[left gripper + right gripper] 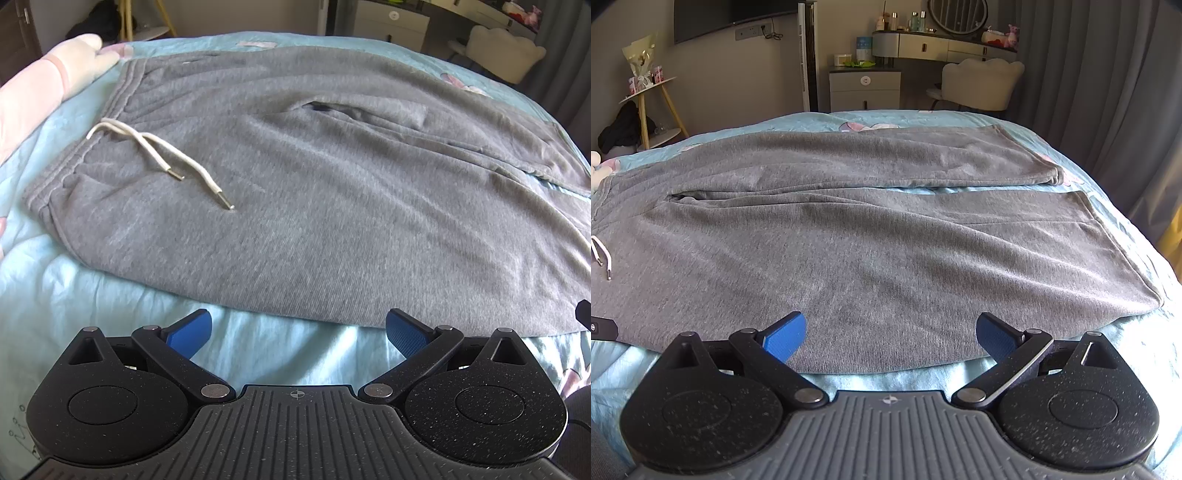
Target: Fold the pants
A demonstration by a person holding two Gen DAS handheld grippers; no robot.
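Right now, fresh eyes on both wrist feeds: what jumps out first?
The grey pants dominate, spread flat and unfolded across the light blue bedspread, waistband at the left and both legs running right. Next is the white drawstring lying loose on the fabric near the waistband. At the bottom of each view, the left gripper and right gripper hover at the pants' near edge, blue-padded fingers spread with nothing between them.
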